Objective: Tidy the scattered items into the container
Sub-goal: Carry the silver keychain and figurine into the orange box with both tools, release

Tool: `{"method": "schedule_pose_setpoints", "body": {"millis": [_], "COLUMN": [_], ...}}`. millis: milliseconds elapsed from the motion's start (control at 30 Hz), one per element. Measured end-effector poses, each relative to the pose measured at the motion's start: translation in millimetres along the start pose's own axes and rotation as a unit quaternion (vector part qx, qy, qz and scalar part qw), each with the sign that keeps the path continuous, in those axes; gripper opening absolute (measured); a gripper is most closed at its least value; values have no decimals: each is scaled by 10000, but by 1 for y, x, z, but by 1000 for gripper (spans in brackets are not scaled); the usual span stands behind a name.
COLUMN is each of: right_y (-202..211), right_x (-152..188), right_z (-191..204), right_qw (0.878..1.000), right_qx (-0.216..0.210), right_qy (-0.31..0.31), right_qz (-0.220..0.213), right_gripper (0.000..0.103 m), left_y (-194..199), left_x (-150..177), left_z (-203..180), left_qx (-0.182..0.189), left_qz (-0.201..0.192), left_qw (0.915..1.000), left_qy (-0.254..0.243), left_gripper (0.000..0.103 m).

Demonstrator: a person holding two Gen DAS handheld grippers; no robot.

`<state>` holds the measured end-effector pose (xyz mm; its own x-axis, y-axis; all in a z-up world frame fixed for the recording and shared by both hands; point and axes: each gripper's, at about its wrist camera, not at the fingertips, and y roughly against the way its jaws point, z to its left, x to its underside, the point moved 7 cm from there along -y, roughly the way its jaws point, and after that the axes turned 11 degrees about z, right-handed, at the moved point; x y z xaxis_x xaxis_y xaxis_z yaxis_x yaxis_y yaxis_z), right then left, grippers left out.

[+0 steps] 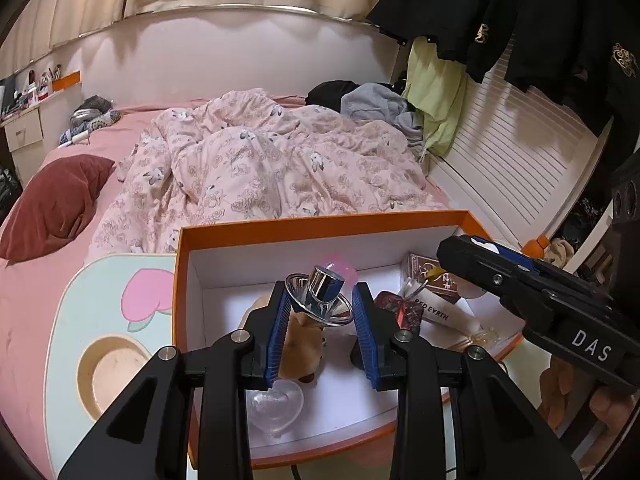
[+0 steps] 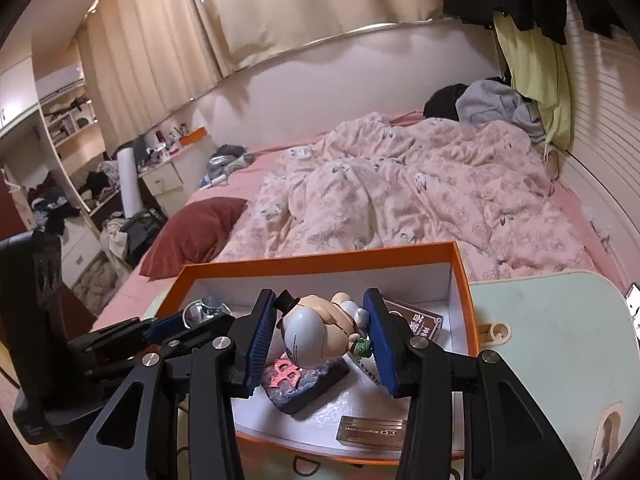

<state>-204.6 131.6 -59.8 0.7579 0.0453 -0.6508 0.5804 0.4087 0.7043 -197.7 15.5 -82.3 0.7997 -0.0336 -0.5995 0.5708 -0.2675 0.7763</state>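
Observation:
An orange box with a white inside (image 1: 320, 222) (image 2: 320, 258) stands on a pale green lap table. My left gripper (image 1: 321, 306) is shut on a shiny chrome flared cap with a pink top (image 1: 322, 292) and holds it over the box. My right gripper (image 2: 322, 316) is shut on a white and tan figurine with a black top hat (image 2: 316, 330), also over the box. In the box lie a dark pouch with a pink emblem (image 2: 304, 380), a white tube (image 1: 444, 314), a brown card box (image 2: 416, 320), a clear heart-shaped dish (image 1: 276, 404) and a clear rectangular case (image 2: 372, 430).
The lap table (image 1: 100, 320) (image 2: 560, 340) has a round cup recess (image 1: 110, 372) on its left side. Behind the box lie a pink floral quilt (image 1: 260, 168) and a red pillow (image 1: 56, 204) on the bed. Dark clothes (image 1: 540, 20) hang at the right.

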Motion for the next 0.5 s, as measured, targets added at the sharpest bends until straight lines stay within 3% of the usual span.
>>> {"method": "schedule_pose_setpoints", "body": {"millis": [500], "right_y": [0], "right_x": [1], "right_z": [-3], "right_qw": [9999], "right_qx": [92], "right_qy": [20], "right_qz": [-51], "right_gripper": [44], "left_y": [-2], "left_x": [2], "left_z": [-3], "left_qx": [-36], "left_qz": [8], "left_qw": [9999], "left_qy": [-94], "left_gripper": [33]}}
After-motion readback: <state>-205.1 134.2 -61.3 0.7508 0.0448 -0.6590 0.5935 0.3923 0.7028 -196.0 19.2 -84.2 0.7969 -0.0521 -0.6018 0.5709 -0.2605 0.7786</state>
